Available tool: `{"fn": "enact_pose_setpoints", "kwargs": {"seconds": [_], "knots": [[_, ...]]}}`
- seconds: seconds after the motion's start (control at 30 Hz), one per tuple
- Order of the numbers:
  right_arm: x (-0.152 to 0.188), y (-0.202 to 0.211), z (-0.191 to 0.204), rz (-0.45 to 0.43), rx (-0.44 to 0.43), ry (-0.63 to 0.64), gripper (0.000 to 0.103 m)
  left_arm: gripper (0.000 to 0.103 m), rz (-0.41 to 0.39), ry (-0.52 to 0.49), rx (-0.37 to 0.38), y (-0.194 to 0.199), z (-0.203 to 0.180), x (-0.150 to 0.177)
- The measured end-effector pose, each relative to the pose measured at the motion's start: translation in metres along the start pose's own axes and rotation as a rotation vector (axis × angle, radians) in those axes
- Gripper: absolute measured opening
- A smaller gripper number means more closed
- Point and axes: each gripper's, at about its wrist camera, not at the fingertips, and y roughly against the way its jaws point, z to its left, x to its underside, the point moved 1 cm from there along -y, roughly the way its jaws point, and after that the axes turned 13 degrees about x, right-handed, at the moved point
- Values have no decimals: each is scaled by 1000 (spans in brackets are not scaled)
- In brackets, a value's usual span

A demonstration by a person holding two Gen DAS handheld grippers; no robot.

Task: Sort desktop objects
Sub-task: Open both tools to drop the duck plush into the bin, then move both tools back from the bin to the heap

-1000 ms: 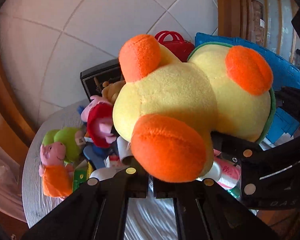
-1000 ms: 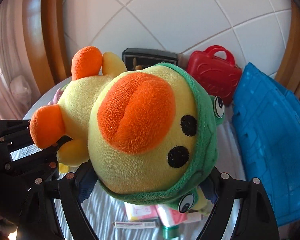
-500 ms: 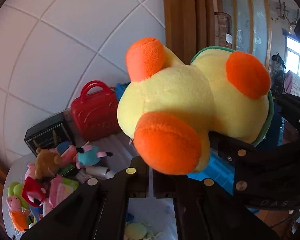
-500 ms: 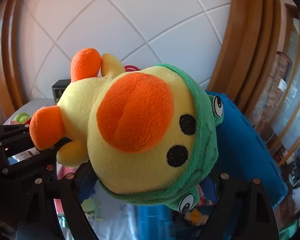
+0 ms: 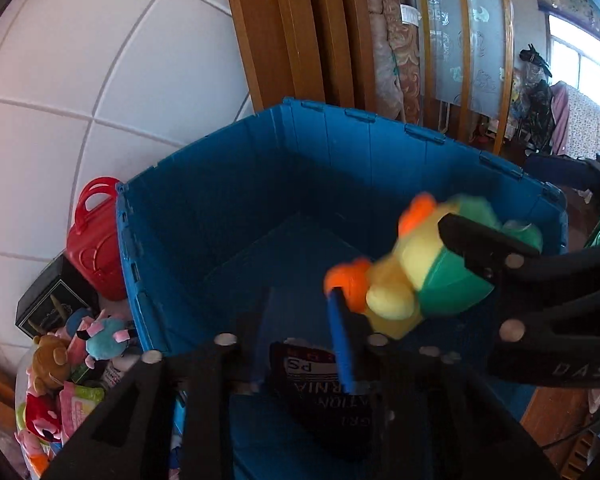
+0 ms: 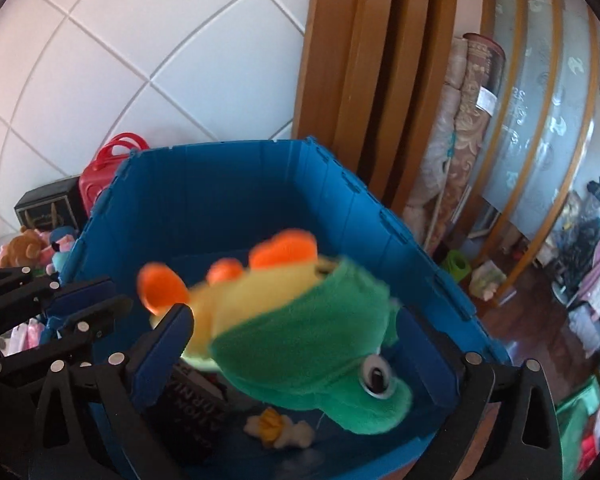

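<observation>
With both claws spread and gripping nothing, we judge the blurred duck plush [image 6: 300, 328] could snag the crate [image 6: 204, 200] rim.

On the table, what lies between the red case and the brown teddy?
A black box stands there, beside the red case and just behind the brown teddy. The left wrist view shows it best.

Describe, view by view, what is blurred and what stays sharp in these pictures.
Left wrist view: the plush duck is motion-smeared, while the blue crate and tiled wall stay crisp. Right wrist view: the duck blurs again, crate rim sharp; fisheye bends the wooden frame.
</observation>
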Motion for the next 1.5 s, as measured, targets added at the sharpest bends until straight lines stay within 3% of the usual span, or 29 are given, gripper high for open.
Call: {"fn": "enact_pose_setpoints", "kwargs": {"seconds": [0.1,0.43,0.77,1.0,1.33,1.5], "knots": [[-2,-13,-8,10,-11,2,103,63,-38,18,-2,11,5,-2],[2,-14,-16,4,-17,-2,103,63,-2,32,3,16,2,12],[18,5,-10,20,-92,-24,103,63,-64,87,-36,60,14,60],[34,42,24,-33,-160,21,103,63,-135,120,-132,101,29,107],[64,97,104,-90,-285,120,103,63,-180,236,-230,153,70,185],[74,123,149,-135,-308,168,103,63,-146,308,-261,168,99,220]]}}
